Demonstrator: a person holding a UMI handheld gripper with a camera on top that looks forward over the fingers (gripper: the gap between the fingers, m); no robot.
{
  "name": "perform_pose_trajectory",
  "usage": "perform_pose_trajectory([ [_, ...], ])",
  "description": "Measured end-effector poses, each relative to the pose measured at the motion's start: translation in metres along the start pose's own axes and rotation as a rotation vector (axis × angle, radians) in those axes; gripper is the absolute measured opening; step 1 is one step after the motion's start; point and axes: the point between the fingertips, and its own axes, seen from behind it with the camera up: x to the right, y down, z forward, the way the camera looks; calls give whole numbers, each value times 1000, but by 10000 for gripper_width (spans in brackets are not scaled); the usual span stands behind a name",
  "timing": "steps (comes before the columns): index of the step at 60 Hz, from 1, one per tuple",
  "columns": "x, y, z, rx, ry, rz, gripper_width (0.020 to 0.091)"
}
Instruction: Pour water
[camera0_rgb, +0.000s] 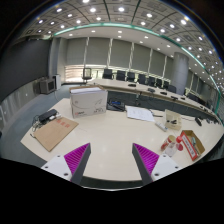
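My gripper (111, 152) hangs high above a pale table (105, 135), open, with nothing between its magenta pads (76, 157). Well ahead and to the right of the fingers, near the table's right end, stands a small white cup-like container (172, 122). Just in front of it are a small red-and-white item (168, 143) and a colourful carton (190, 146). These are too small to tell which holds water. The fingers touch none of them.
A white cardboard box (88, 100) stands at the table's far side. To the left lies a brown board (55, 132) with a black object (47, 117). Papers (140, 113) lie further back. Office chairs (105, 75) and desks line the back of the room.
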Motion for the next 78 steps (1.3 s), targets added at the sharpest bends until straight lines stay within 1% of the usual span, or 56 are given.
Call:
perform_pose_trajectory([
  [8,18,2,0,9,20,5,860],
  [13,41,11,3,7,32,2,858],
  [23,98,41,12,9,54,19,859],
  [33,170,77,31,22,94,31,860],
  [46,255,125,77,17,81,109,862],
  [53,289,138,114,31,71,126,859],
  [58,300,142,144,53,57,115,850],
  [61,299,142,161,68,28,117,827],
  [67,299,139,189,105,-9,118,709],
  [69,298,138,196,118,-17,113,655],
  [71,297,136,201,132,-22,113,558],
  [72,300,133,205,141,-20,116,530],
  [74,298,129,207,159,-20,123,519],
  [78,297,125,209,172,-30,134,459],
])
